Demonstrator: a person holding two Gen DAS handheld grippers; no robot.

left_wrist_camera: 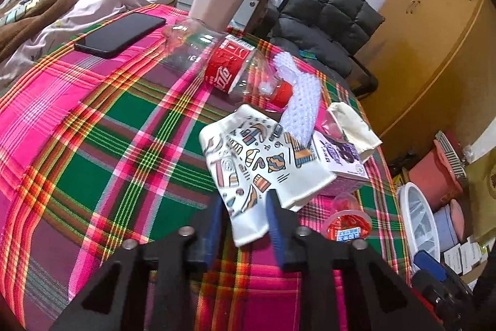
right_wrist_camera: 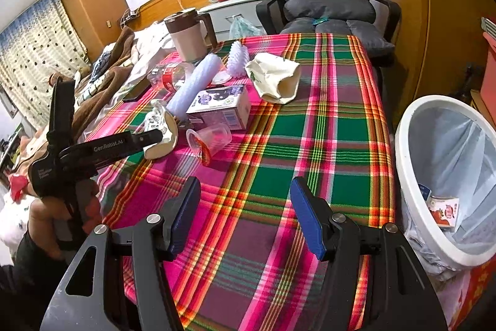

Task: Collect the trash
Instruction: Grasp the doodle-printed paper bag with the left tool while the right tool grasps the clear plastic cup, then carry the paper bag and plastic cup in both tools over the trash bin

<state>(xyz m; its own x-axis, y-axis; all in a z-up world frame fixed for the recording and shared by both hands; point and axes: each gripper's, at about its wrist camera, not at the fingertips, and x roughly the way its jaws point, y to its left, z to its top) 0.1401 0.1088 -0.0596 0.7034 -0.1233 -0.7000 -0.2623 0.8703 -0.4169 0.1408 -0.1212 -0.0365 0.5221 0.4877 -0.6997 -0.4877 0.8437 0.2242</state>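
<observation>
Fingers [left_wrist_camera: 272, 207] on the left gripper [left_wrist_camera: 245, 214] were pinched onto a white printed pouch [left_wrist_camera: 260, 163], squeezing its near lower corner between the blue pads. From the right wrist view you could see the same pouch [right_wrist_camera: 162, 132] clamped at the tip of the left gripper [right_wrist_camera: 158, 138], sitting at the left side of the clutter. Over on the other side, the right gripper [right_wrist_camera: 248, 216] had its pads spread wide with nothing between them, just hanging over bare plaid tablecloth [right_wrist_camera: 325, 129].

Room-wise, the right half of the table was wide open, all the way to the right edge. The white bin [right_wrist_camera: 434, 244] stood just past that edge, lined with a clear bag, with a bit of packaging already at the bottom. The rest of the trash was bunched toward the far left: a purple carton [right_wrist_camera: 220, 107] just behind a tipped clear plastic cup [right_wrist_camera: 210, 141], an empty cola bottle [left_wrist_camera: 217, 64] lying on its side, a foam sleeve [right_wrist_camera: 195, 82] and a cream cloth [right_wrist_camera: 276, 76]. A black phone [left_wrist_camera: 121, 34] lay near the bed-side edge and a lidded jug [right_wrist_camera: 189, 33] at the far edge.

Hard to make out: the pouch hid part of the carton in the left view, and the cup [left_wrist_camera: 347, 219] was half cut off behind the gripper's finger.
</observation>
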